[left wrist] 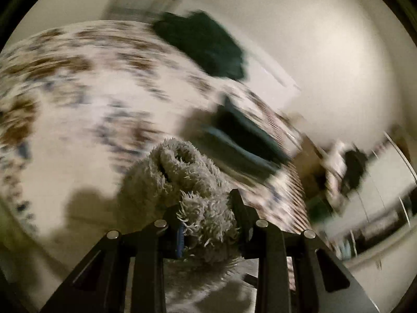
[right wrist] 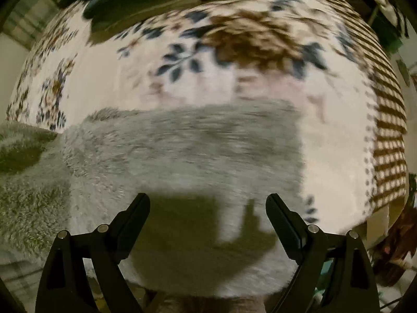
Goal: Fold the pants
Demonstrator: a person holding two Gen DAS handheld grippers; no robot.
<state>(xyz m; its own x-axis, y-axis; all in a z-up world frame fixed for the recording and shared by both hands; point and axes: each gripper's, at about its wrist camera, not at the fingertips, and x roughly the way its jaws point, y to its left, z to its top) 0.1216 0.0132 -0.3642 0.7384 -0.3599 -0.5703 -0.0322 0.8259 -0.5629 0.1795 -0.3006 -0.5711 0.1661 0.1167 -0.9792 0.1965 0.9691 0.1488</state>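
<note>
The fuzzy grey pants (right wrist: 182, 156) lie spread on the floral bed (right wrist: 260, 83), one end bunched in my left gripper (left wrist: 206, 208), whose jaws are clamped on the pile. My right gripper (right wrist: 208, 206) hovers over them, jaws wide, empty. I judge the fold barely begun. Dark clothes (left wrist: 203, 44) sit at one o'clock.

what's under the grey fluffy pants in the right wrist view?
The grey fluffy pants lie on a floral blanket, visible beyond and right of them. Whatever sits directly beneath the fabric is covered. The right gripper hangs open above them.
</note>
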